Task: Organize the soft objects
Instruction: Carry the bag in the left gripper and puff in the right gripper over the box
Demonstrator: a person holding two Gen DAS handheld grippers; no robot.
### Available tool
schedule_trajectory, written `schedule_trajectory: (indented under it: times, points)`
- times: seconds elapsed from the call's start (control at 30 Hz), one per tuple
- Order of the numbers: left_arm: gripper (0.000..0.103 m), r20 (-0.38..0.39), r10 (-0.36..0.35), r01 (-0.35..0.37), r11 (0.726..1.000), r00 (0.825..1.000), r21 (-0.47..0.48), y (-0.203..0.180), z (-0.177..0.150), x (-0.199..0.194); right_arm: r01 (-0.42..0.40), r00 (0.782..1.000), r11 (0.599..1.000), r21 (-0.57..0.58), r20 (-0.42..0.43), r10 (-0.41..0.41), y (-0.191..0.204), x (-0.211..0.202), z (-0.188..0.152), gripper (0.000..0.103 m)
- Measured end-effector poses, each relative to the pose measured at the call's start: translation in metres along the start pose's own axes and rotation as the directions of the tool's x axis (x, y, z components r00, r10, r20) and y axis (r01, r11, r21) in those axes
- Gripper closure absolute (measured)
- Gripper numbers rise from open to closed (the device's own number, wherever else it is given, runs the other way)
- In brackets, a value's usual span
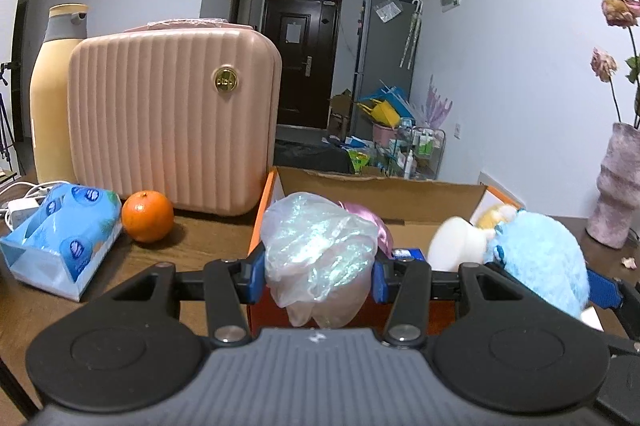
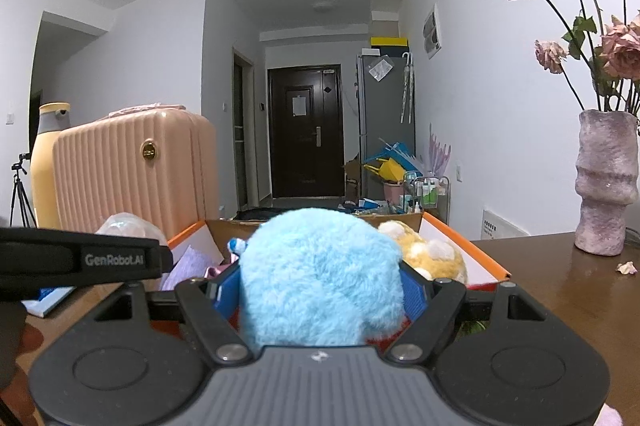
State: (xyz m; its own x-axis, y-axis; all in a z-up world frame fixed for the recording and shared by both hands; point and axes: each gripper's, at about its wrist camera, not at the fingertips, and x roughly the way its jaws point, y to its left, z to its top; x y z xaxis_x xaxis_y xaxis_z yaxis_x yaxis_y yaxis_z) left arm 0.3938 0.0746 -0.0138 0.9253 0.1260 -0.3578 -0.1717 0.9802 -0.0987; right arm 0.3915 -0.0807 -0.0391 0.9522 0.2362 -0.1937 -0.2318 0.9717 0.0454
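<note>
Iridescent plastic, a crumpled bag (image 1: 318, 258), was pinched between the blue pads of the left hand-held gripper (image 1: 319, 276) just over the near edge of the orange-rimmed cardboard box (image 1: 384, 192) on the wooden worktop (image 1: 200, 238). The right hand-held gripper (image 2: 320, 292) squeezed a fluffy blue plush (image 2: 320, 274) above the same box, where a yellow plush (image 2: 432, 258) lay inside.
</note>
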Motion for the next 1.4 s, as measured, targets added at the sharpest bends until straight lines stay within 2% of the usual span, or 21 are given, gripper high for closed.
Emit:
schedule_trajectory:
  times: [0.47,0.87,1.13,1.4]
  points:
    - [0.054,0.028,0.007,-0.007,1.000,1.000,0.002,-0.004,0.015,0.035,0.004,1.000,1.000,0.003,0.017,-0.004,0.008,0.040,0.004,0.027]
    - [0.054,0.051,0.039,-0.040,0.999,0.998,0.000,-0.001,0.029,0.069,0.042,0.999,0.999,0.021,0.014,-0.043,-0.004,0.073,0.010,0.027]
    - [0.054,0.058,0.057,-0.058,0.998,0.997,0.001,-0.003,0.036,0.092,0.066,0.998,0.997,0.043,-0.002,-0.066,-0.013,0.092,0.013,0.027]
    - [0.054,0.044,0.045,-0.045,0.999,0.998,0.017,-0.014,0.036,0.107,0.080,0.997,0.996,0.037,0.007,-0.080,-0.012,0.102,0.015,0.027]
